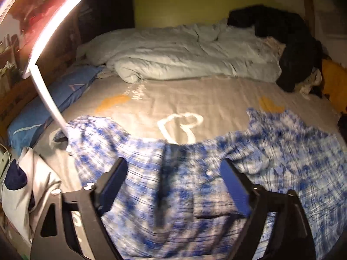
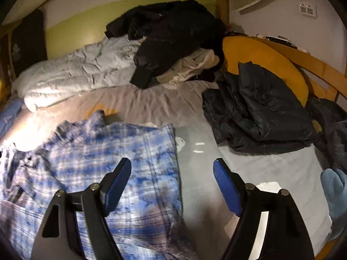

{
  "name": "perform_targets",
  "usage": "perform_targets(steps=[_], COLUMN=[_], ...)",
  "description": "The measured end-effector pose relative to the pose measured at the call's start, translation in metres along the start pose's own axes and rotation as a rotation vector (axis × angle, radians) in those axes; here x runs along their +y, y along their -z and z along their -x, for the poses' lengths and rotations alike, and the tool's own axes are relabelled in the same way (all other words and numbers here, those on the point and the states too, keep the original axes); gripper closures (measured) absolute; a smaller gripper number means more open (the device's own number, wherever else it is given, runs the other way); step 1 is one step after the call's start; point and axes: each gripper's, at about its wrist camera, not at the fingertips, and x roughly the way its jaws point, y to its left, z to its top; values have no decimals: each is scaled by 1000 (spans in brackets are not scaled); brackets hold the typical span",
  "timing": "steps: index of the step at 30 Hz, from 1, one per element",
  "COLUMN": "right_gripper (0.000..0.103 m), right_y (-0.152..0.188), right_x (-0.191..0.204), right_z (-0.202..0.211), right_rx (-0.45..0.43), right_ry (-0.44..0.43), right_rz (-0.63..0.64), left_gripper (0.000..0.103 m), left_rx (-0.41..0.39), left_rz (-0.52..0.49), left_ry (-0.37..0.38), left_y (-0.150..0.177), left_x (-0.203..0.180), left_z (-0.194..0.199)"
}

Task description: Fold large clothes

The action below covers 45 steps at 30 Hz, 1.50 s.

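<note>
1. The left gripper (image 1: 173, 171) has its jaws spread wide and holds nothing; its blue pads (image 1: 235, 189) stand clear on either side of the cloth beneath.
2. A blue-and-white plaid shirt (image 1: 184, 195) lies rumpled on the bed directly under and ahead of the left gripper, spreading off to its right as far as the bed's edge. Whether the fingers touch the cloth cannot be told through the blur.
3. Beyond the shirt, ahead of the left gripper, is bare grey bedsheet (image 1: 195, 99) with a white heart outline (image 1: 180, 125) and orange marks printed on it.
4. Further ahead a pale crumpled duvet (image 1: 184, 54) is bunched across the bed, with a black jacket (image 1: 286, 36) heaped at its right end.
5. To the left gripper's left a white lamp arm (image 1: 49, 101) curves upward, glowing at its top, beside a blue pillow (image 1: 47, 106) along the bed's edge.
6. The right gripper (image 2: 172, 173) is likewise wide open and empty.
7. In the right wrist view the shirt (image 2: 108, 162) lies below and to the left of that gripper; its straight edge runs between the two fingers, with the left finger over cloth and the right finger over bare sheet.
8. Ahead and to the right of the right gripper lies a dark puffy jacket (image 2: 260, 112), apart from the shirt, against an orange cushion (image 2: 271, 60).
9. At the far right edge a light blue gloved hand (image 2: 335, 199) shows.
</note>
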Motion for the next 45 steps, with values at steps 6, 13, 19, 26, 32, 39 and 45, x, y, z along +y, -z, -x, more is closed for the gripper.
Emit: perform_targets(steps=[6,13,19,26,32,39,45], right_gripper=[15,15,15,15,15,15,15], right_y=[0,2,10,8,12,8,9], right_x=[8,14,30,30,31,21,21], right_z=[6,0,-7,-18,-33,-29,-21], right_rx=[-41,-15,-7,62,107,100,86], right_ry=[-49,-82,-63,-156,-129,-114,-112], right_rz=[23,44,121,44,47,32,45], left_gripper=[9,9,21,44,100,102,102], left_rx=[2,21,170,287,279,-23,-74], left_rz=[105,206,333,488,513,415,249], left_ry=[33,32,-4,45,28,131,277], left_y=[-6,-7,15,36,47,8,11], left_x=[54,118,170,198,204,151,65], left_z=[7,8,-40,-106,-128,-26,28])
